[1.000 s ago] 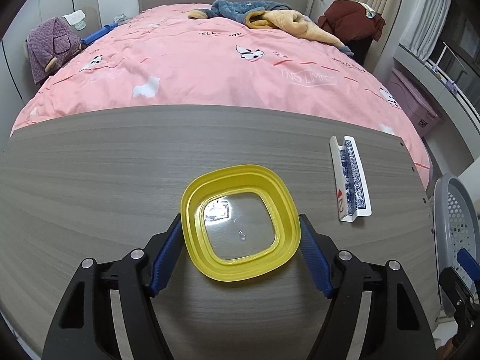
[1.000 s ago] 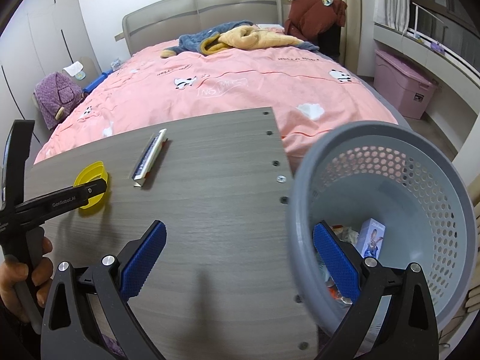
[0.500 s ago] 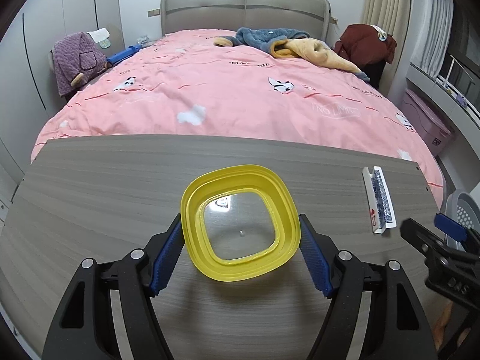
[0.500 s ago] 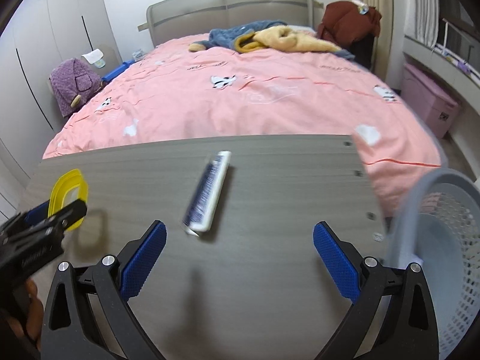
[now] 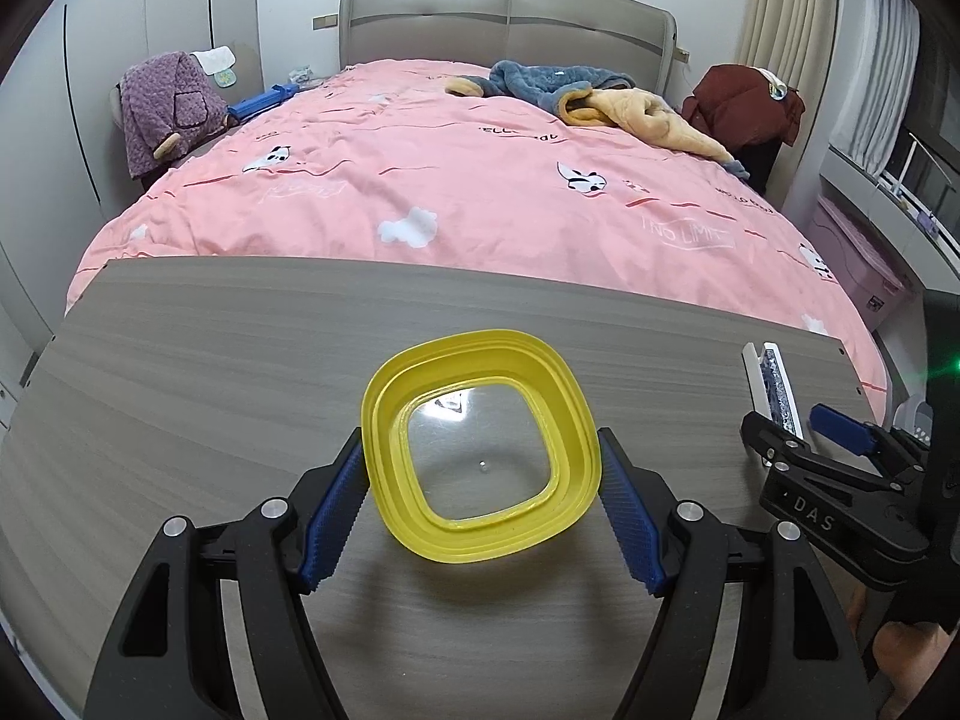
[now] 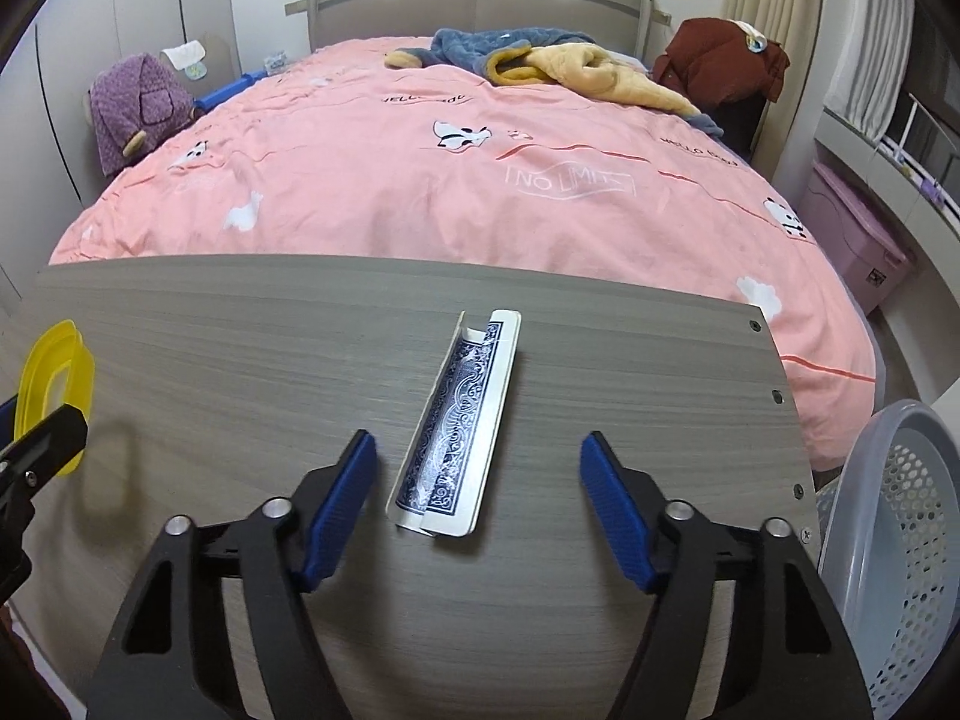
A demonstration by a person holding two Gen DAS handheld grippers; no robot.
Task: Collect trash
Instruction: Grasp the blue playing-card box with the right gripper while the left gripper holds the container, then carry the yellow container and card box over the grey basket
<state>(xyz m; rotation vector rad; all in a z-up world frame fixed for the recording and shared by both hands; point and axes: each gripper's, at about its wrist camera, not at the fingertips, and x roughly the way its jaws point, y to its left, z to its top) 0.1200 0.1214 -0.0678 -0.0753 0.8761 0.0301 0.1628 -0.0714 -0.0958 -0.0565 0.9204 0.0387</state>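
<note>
Worktop (image 6: 240,360) of grey wood grain at the foot of a bed with a pink duvet (image 6: 420,192). Compared with a second ago, the right wrist view has swung away from the grey perforated basket (image 6: 888,540), then large and central, now at the right edge beside the worktop; the card box (image 6: 459,420), then off to the left, now lies centred ahead of the right gripper (image 6: 477,498). In the left wrist view the yellow container (image 5: 480,450) sits between the pads as before.

The card box, blue-patterned with white edges, lies flat on the worktop, opened along one side. Its long axis runs away from the camera, leaning slightly right at the far end; the near end lies between the right gripper's jaws, which are closing with clear gaps on both sides.

The left gripper (image 5: 483,510) has its jaws pinching the yellow container, a square, clear-bottomed tub, tilted and raised above the worktop. From the left wrist view the card box (image 5: 774,390) appears at the right, beside the right gripper (image 5: 834,438).
</note>
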